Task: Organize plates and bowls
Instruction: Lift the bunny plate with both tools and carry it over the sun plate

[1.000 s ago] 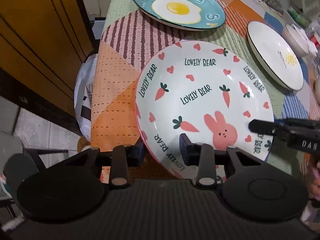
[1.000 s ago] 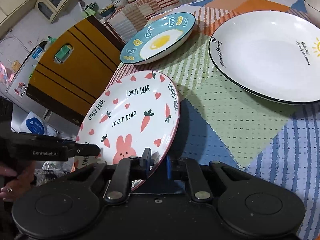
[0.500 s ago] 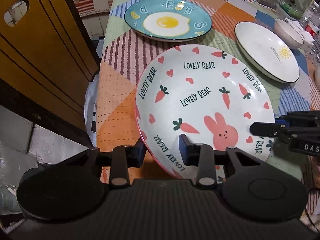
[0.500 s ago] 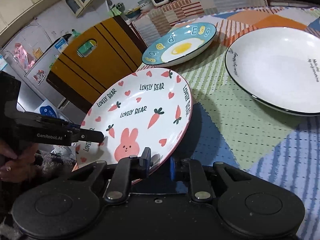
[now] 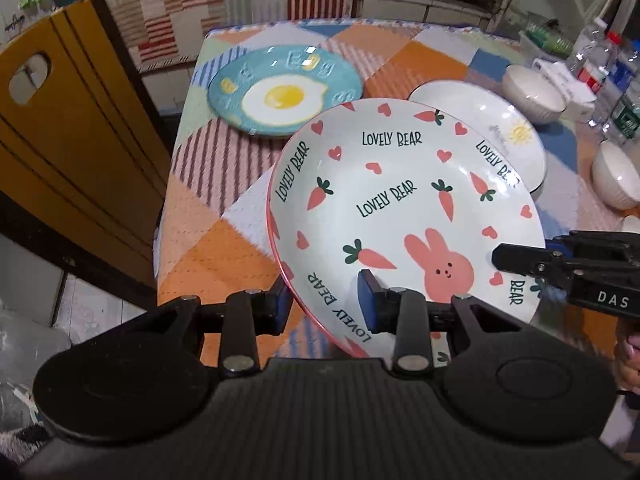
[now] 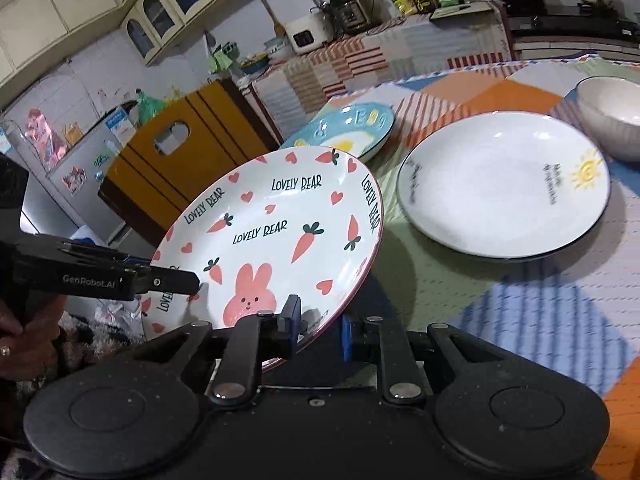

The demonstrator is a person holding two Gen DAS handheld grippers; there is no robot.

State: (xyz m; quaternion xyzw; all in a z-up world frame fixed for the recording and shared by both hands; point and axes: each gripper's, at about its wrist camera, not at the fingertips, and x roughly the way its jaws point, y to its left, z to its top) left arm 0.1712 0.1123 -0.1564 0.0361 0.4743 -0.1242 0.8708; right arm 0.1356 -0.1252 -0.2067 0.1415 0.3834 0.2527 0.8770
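Three plates and two white bowls (image 5: 534, 92) are in view. The left tool (image 5: 324, 302) and right tool (image 6: 318, 326), angled downward, each clamp the rabbit plate's (image 5: 400, 208) rim, tilted above the tabletop (image 5: 208, 248); the right tool's jaws have just been opening slightly.

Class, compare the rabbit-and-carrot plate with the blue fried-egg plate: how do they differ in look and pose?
The white ceramic rabbit-and-carrot plate is tilted and gripped at its rim by both grippers; the blue ceramic fried-egg plate lies flat on the patchwork tablecloth, untouched. The rabbit plate bears pink hearts, carrots and "LOVELY BEAR"; the egg plate shows a fried egg and raised letters. Both are round and hold nothing.
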